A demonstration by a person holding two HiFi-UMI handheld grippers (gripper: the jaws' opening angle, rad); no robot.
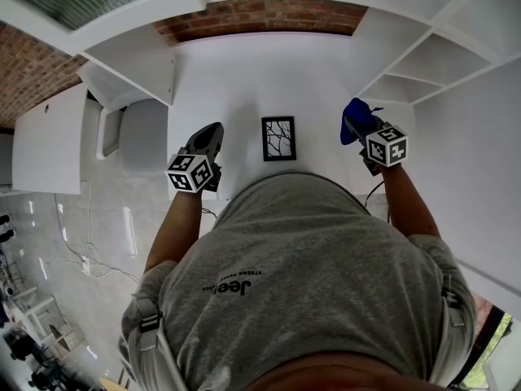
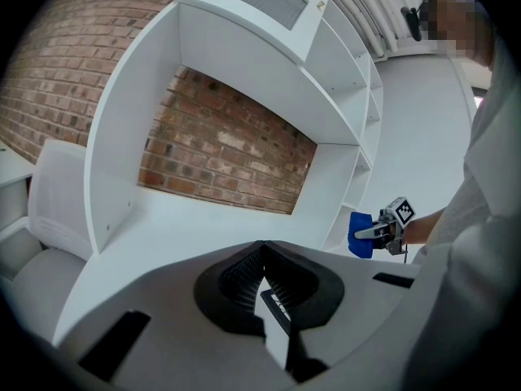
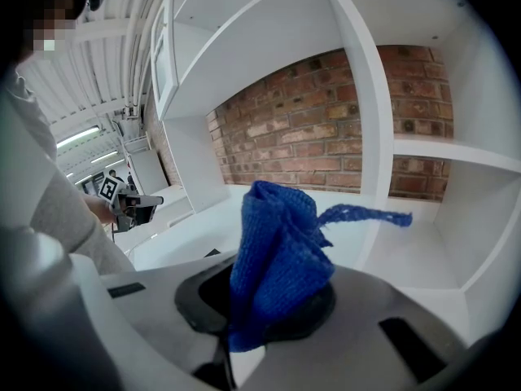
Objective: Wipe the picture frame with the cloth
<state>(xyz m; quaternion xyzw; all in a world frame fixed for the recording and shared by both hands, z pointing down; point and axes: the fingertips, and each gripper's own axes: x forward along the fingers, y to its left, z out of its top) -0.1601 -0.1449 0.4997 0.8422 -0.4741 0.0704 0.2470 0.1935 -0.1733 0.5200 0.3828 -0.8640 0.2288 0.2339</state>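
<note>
A small black picture frame point(image 1: 278, 138) with a branch drawing lies flat on the white table point(image 1: 244, 80), between my two grippers. My left gripper point(image 1: 210, 133) hovers just left of the frame, apart from it, its jaws shut on nothing point(image 2: 260, 269). My right gripper point(image 1: 358, 125) is held to the right of the frame, shut on a bunched blue knitted cloth point(image 3: 277, 255). The cloth point(image 1: 353, 117) sticks up out of the jaws, with a loose strand trailing right. In the left gripper view, the right gripper point(image 2: 383, 229) and the cloth point(image 2: 360, 235) show far off.
White open shelves point(image 1: 440, 63) stand along the right side, and a white upper cabinet point(image 1: 130, 63) hangs over the left. A brick wall point(image 1: 260, 15) backs the table. A white chair point(image 1: 122, 129) stands at the left. The person's torso point(image 1: 301, 275) fills the near side.
</note>
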